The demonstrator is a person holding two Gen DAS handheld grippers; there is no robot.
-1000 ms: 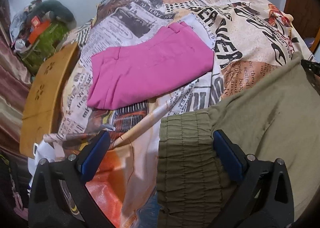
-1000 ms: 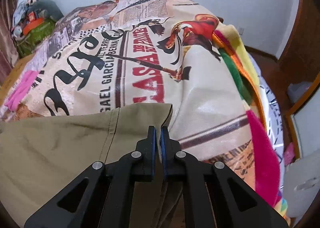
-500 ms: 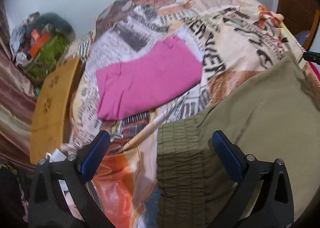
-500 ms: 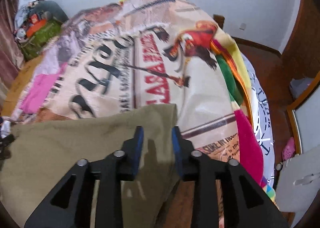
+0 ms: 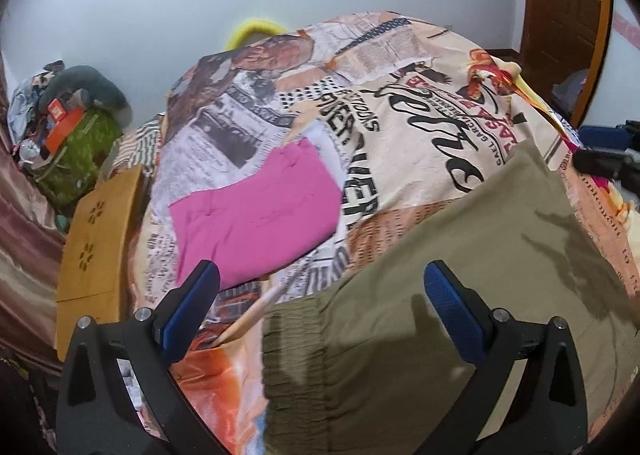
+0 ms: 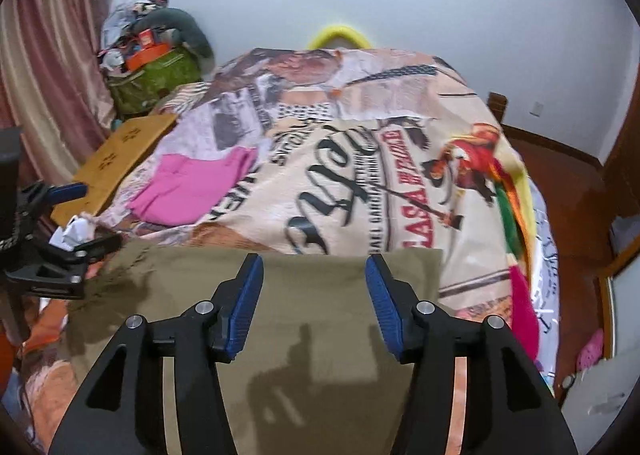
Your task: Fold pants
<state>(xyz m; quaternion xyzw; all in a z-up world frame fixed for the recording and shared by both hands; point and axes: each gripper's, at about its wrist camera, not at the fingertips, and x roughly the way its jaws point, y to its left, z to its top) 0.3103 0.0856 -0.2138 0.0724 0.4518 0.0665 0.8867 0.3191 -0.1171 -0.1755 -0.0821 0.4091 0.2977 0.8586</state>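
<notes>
Right tongs (image 6: 314, 309): jaws opening, nothing between the blue pads; they hang above the olive pants (image 6: 320, 295) near the hem corner, not touching the cloth. 1 second back these same tongs were pinched tight on that hem corner, so we read this as a release just made. Left tongs (image 5: 320, 307): jaws wide apart, as they were 1 second back, clear of the cloth, poised over the gathered waistband (image 5: 292, 331).

Both views now take in more of the bed (image 6: 400, 159) and the wall behind than before, so we judge both hands have lifted away.

Pants lie flat along the near edge of the bed, waistband toward the near-left corner, hem toward the near right. Fabric looks smooth, edges squared; we cannot tell how many layers are stacked.

Pink garment (image 5: 256, 211), already folded, sits farther in toward the left edge, well apart from the olive pants.

Meaning for the task: we judge 1 fold is set down and let go. Next probably a fresh grasp for another fold, waistband toward hem or the reverse. Thin cloth may slide on the printed cover.
</notes>
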